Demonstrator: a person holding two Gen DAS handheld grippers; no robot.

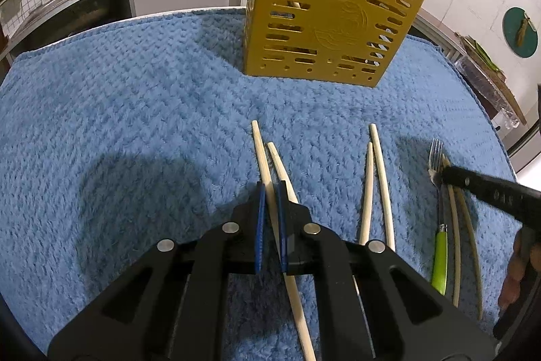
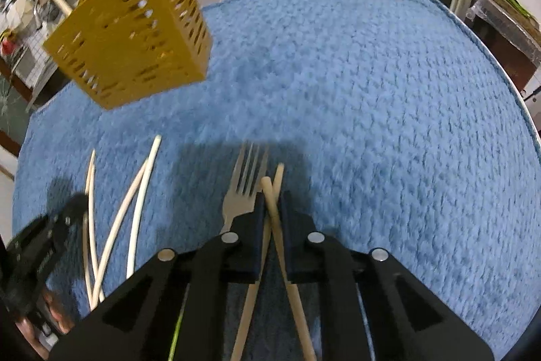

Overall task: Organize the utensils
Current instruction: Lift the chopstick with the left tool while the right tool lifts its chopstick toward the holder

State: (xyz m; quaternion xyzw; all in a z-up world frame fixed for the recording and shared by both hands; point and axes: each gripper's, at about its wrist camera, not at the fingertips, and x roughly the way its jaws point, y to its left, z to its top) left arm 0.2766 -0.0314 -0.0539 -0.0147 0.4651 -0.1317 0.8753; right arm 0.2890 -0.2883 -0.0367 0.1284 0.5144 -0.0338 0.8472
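Pick-up step: left gripper [image 1: 270, 192] is clamping one chopstick [image 1: 262, 151] on the blue towel [image 1: 135, 90]; right gripper [image 2: 270, 202] is pinching two crossed chopsticks [image 2: 270, 192] beside the fork [image 2: 245, 178]. Next, probably, both are needing lifting over to the yellow slotted holder [image 1: 324, 16], standing well apart

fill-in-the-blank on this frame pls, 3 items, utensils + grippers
1. The left gripper is shut on a pale wooden ____.
2. The fork lying on the blue towel has a ____ handle.
3. The slotted utensil holder standing at the far side of the towel is ____ in colour.

Missing words: chopstick; green; yellow
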